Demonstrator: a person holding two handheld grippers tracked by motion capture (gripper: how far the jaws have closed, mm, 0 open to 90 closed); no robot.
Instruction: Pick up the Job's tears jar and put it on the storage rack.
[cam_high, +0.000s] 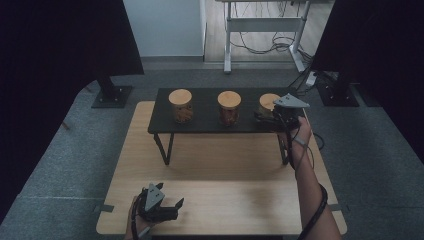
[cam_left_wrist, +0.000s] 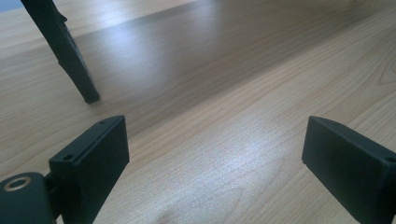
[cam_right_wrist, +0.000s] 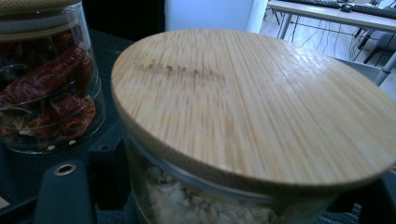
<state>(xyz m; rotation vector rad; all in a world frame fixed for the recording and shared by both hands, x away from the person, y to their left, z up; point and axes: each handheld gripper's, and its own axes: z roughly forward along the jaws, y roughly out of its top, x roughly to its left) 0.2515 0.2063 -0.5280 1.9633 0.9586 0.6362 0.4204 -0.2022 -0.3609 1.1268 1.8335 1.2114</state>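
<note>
Evidently the rightmost bamboo-lidded jar (cam_right_wrist: 252, 140) is straddled by the right gripper (cam_high: 276, 119), jaws loosening; a straight withdrawal is advised.

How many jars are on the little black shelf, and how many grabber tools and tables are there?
Round glass jars with bamboo lids: 3 (left jar, middle jar, right jar)
Black two-jaw grippers: 2 (left gripper, right gripper)
Low black shelf: 1
Light wooden table: 1
Total: 7
</note>
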